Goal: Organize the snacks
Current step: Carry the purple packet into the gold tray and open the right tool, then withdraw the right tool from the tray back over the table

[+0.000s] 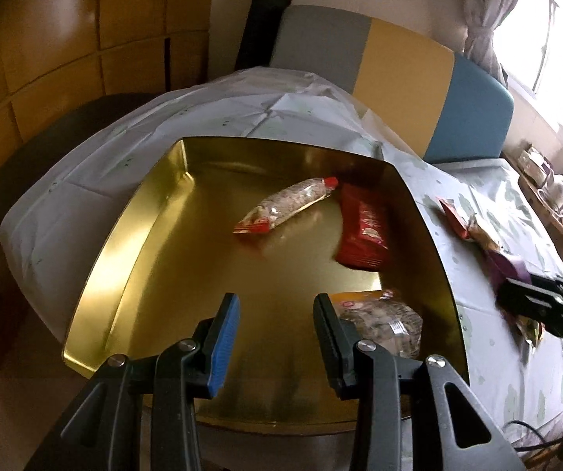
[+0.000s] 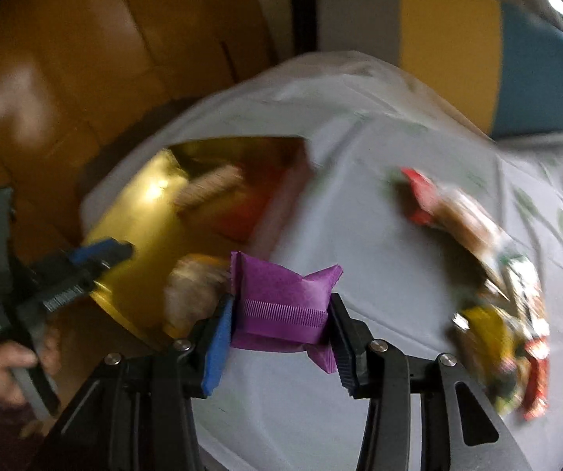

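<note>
Over the gold tray [image 1: 132, 259] your left gripper [image 1: 277, 337] hangs released with nothing between its jaws, while your right gripper [image 2: 281, 337] is grasping a purple packet [image 2: 281, 306].

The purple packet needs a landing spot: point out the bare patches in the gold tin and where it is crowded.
The gold tin is bare along its left wall and near-left floor, below the clear packet. The right side is crowded: the red packet by the wall, the nut packet near the corner. The right gripper grips the purple packet.
</note>
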The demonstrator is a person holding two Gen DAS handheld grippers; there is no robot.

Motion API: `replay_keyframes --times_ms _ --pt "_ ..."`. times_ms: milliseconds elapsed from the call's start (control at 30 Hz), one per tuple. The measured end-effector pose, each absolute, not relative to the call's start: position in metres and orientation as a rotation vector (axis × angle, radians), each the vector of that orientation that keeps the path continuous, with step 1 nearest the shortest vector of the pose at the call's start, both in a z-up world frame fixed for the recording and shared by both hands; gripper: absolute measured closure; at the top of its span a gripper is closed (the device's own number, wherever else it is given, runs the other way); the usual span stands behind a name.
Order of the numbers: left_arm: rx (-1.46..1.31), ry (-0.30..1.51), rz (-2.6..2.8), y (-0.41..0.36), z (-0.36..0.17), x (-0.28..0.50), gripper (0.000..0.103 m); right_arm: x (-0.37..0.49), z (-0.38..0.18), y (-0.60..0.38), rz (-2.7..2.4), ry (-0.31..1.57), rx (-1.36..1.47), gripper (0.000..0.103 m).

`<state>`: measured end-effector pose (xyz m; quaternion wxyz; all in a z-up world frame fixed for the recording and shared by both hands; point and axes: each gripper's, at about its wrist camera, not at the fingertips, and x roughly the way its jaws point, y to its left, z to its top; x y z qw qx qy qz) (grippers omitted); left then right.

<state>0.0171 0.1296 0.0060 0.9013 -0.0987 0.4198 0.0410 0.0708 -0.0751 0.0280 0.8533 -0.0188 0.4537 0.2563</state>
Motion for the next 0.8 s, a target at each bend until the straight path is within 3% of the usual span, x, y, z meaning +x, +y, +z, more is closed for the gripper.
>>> replay_keyframes --times_ms 167,267,600,800 --pt "-0.216 0.871 0.091 0.136 0.004 0.014 0.063 0.086 0.027 -0.020 0.589 0.947 -0.049 0.054" --pt "-0.217 0.873 0.089 0.137 0.003 0.013 0.064 0.097 0.018 0.001 0.564 0.961 -0.066 0.040" --pt "-0.196 0.868 0.071 0.129 0.002 0.011 0.063 0.087 0.015 -0.015 0.521 0.953 -0.083 0.038" --pt "-0.169 0.865 0.056 0.119 0.006 0.010 0.063 0.069 0.025 -0.045 0.474 0.922 -0.119 0.030"
